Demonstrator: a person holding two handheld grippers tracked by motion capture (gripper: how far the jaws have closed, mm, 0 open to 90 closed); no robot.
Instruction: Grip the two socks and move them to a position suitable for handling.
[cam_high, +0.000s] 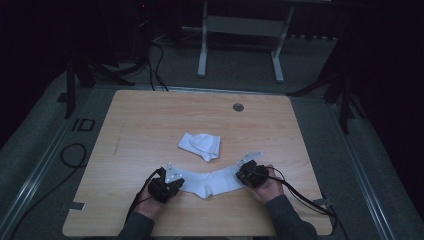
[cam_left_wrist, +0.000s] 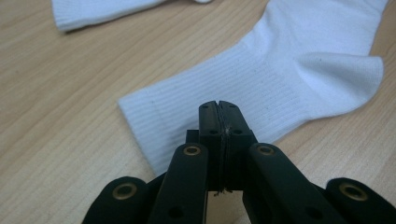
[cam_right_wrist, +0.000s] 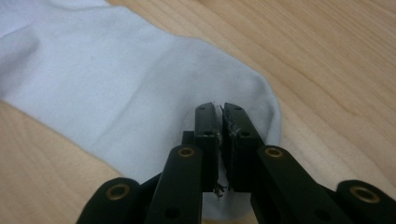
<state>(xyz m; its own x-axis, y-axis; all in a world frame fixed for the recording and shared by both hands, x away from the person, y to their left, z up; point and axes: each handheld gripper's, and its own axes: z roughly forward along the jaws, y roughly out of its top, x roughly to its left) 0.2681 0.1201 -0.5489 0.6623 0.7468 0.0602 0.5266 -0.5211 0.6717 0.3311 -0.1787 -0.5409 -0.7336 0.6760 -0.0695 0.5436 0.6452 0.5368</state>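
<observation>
Black two-jaw grippers, 2x: left (cam_left_wrist: 218, 106) closed at flat white sock's (cam_high: 210, 181) cuff, 9 o'clock; right (cam_right_wrist: 219, 108) nearly closed at toe, 3 o'clock. Folded white sock (cam_high: 200, 145), 1x, at 12.

1 white sock (cam_high: 210, 182) lies flat and stretched out near the table's (cam_high: 150, 120) front edge, bent at the heel, ribbed cuff at its left end, toe at its right end.

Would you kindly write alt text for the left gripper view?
The left hand-held gripper, jaws shut, is above the ribbed cuff end of a white sock lying flat on a wooden table. Another white sock's edge shows at the top.
</observation>
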